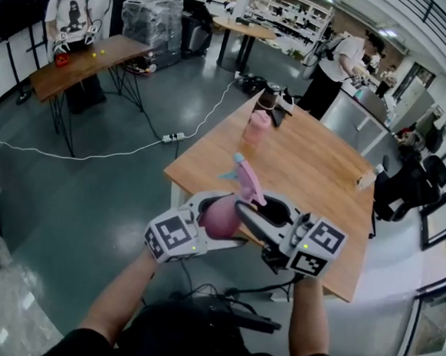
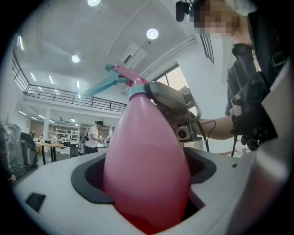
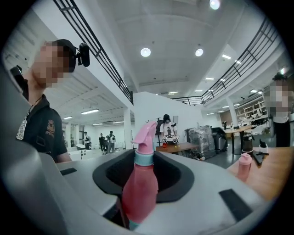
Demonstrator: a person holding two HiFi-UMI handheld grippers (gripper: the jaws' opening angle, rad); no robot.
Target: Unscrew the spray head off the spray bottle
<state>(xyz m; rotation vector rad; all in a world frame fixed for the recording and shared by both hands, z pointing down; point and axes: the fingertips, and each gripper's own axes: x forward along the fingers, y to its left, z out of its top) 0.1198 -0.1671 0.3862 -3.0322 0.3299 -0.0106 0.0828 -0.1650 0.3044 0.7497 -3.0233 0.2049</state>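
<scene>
While our left tongs (image 2: 146, 158) clench the upright spray bottle (image 1: 221, 215) low, the spray head (image 3: 146, 133) stands just above our right tongs (image 3: 144, 170), clasped round its shoulder.

No word, brand or number can be read anywhere. The only signs are black-and-white square patterns on the left marker cube (image 1: 174, 237) and the right marker cube (image 1: 319, 246), either side of the spray bottle (image 1: 224, 212).
</scene>
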